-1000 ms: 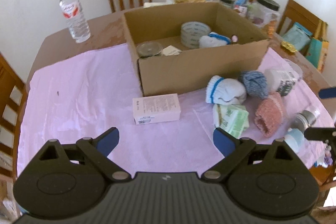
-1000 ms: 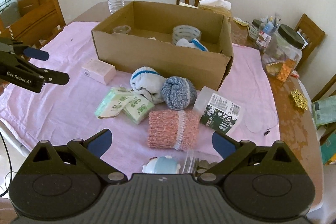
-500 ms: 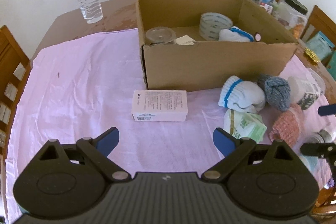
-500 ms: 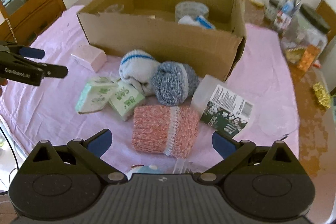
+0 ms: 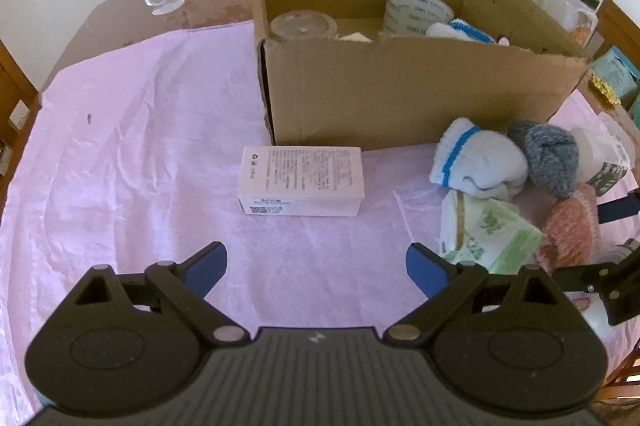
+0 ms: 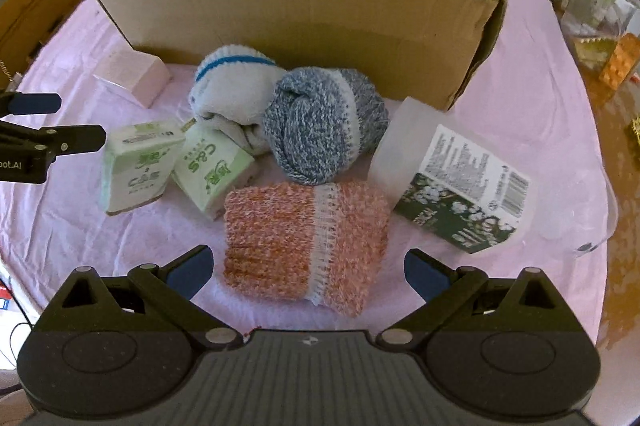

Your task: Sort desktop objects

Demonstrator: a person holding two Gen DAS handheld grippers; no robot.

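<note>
Both grippers hovered over a pink tablecloth, each with its jaws spread wide and holding nothing. The left gripper faced a pale pink box lying just in front of an open cardboard box. The right gripper hung just above an orange knitted sock roll, which touched a grey sock roll beside two green tissue packs.
</note>
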